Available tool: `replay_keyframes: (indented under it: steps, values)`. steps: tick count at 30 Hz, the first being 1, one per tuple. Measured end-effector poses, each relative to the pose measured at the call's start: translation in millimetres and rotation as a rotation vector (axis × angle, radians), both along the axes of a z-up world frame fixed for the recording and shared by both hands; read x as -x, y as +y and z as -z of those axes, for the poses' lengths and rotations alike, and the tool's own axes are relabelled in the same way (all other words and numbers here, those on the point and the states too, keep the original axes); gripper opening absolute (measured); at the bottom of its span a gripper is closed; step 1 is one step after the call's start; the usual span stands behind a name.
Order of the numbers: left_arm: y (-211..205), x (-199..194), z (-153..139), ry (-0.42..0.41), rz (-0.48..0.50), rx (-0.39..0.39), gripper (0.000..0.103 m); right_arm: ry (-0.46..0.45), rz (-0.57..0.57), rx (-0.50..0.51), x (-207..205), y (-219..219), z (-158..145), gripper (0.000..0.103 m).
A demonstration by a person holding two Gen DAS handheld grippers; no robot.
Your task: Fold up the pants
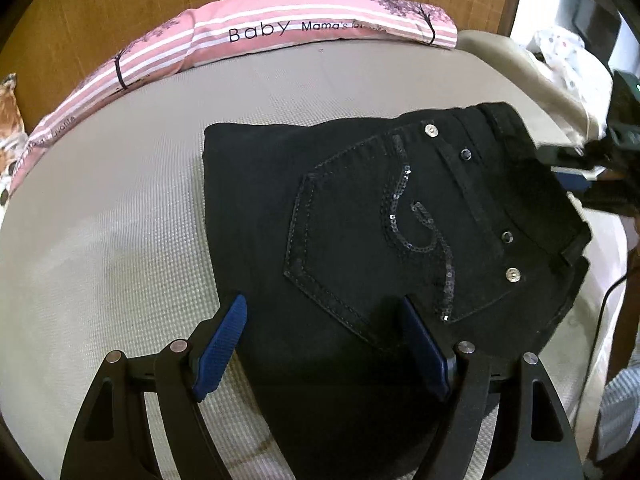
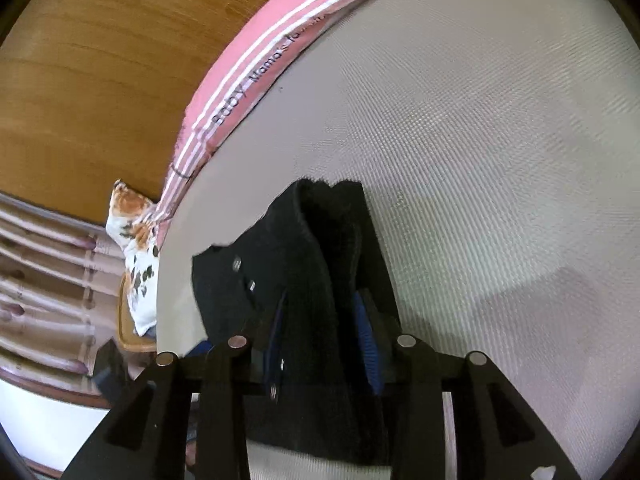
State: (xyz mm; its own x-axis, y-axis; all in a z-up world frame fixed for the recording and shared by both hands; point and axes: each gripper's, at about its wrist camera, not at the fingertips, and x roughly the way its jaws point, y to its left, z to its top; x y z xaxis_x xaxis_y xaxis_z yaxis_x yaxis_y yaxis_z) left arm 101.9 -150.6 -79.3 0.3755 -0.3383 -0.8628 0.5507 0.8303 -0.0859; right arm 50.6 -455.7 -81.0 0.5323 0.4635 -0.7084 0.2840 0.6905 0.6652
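Black jeans (image 1: 360,220) lie folded on the grey bed cover (image 1: 120,200), back pocket with a sequin pattern facing up. My left gripper (image 1: 324,344) hovers open over their near edge, its blue pads wide apart and touching nothing. At the right edge my right gripper (image 1: 576,178) shows blurred, at the waistband. In the right wrist view the studded waistband (image 2: 304,280) stands bunched between the right gripper (image 2: 320,336). A dark gap shows beside the right blue pad (image 2: 366,340), so the jaws stand loosely around the cloth.
A pink striped pillow (image 1: 280,28) lies along the wooden headboard (image 1: 100,4) at the bed's far side. A floral cushion (image 2: 136,248) sits off the corner. Beige and white bedding (image 1: 560,64) is piled at the right. Bare cover (image 2: 500,160) spreads beside the jeans.
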Motion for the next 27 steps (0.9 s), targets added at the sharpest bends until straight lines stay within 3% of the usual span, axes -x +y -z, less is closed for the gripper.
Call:
replay_keyframes:
  steps: [7,11,13,20,27]
  values:
    - [-1.5,19.8,-2.2,-0.002,0.038,0.007,0.078,0.001,-0.073,-0.011,33.7,16.8,-4.1,0.029]
    - [-0.5,26.8,-3.6,0.003,0.041,0.011,0.078,0.007,-0.051,-0.032,39.0,16.2,4.6,0.028]
    - [0.5,28.5,-4.3,0.004,0.038,0.012,0.078,0.014,-0.03,-0.025,41.8,15.4,5.7,0.015]
    - [5.5,37.9,-7.8,0.008,0.054,0.024,0.078,-0.073,-0.009,0.123,60.6,28.0,-29.7,0.009]
    - [6.5,41.8,3.6,0.031,0.074,-0.019,0.078,0.012,-0.029,0.263,60.1,33.2,4.5,0.009]
